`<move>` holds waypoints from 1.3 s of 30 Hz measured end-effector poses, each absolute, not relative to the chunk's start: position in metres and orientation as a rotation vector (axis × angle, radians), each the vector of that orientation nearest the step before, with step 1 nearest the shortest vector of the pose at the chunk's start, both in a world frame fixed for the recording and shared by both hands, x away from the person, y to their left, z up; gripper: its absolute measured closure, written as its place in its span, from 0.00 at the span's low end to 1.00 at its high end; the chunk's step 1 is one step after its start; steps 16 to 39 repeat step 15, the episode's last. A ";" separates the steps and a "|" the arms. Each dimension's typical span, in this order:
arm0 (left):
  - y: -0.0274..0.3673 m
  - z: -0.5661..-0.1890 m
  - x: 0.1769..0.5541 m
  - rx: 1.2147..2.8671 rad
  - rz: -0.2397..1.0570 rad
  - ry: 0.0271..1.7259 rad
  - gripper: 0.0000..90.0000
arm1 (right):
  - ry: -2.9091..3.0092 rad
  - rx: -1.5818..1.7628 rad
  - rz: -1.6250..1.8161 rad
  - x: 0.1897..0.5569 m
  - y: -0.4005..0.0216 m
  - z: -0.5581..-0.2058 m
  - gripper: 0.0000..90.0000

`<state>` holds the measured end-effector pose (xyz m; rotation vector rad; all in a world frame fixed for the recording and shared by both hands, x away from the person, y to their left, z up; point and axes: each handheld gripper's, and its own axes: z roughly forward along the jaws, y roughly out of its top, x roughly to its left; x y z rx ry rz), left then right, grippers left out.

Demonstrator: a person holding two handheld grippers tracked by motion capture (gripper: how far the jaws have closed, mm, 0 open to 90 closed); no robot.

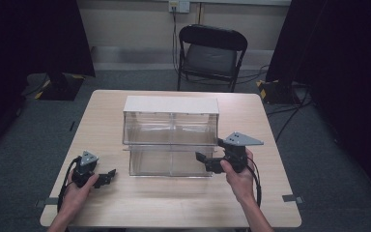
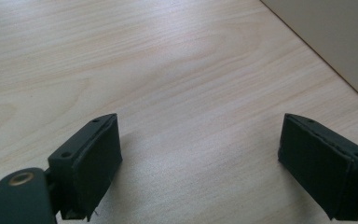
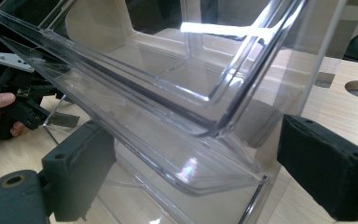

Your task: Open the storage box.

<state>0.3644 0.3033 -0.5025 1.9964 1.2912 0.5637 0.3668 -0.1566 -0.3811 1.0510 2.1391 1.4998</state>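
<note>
A clear plastic two-tier bin unit (image 1: 171, 128) with a white top stands in the middle of the wooden table (image 1: 174, 203). My right gripper (image 1: 204, 160) is at its front right corner, held in a hand. In the right gripper view the right gripper (image 3: 196, 154) is open, with the lower bin's corner (image 3: 200, 172) between the jaws, touching neither. My left gripper (image 1: 107, 176) rests low by the unit's front left. The left gripper (image 2: 200, 140) is open over bare wood, with nothing between its jaws. A pale panel corner (image 2: 326, 37) shows beyond it.
A black folding chair (image 1: 211, 53) stands behind the table's far edge. Cables (image 1: 290, 111) run over the grey floor at the right. Dark curtains hang on both sides. The other hand and its gripper (image 3: 14, 109) appear through the clear bins.
</note>
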 end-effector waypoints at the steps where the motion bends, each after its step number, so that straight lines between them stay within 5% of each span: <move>1: 0.303 -0.502 0.364 1.998 0.565 1.290 0.14 | 2.139 1.053 1.499 0.367 -0.156 -0.381 0.12; 39: 0.303 -0.503 0.365 1.996 0.562 1.290 0.14 | 2.141 1.051 1.499 0.367 -0.156 -0.381 0.12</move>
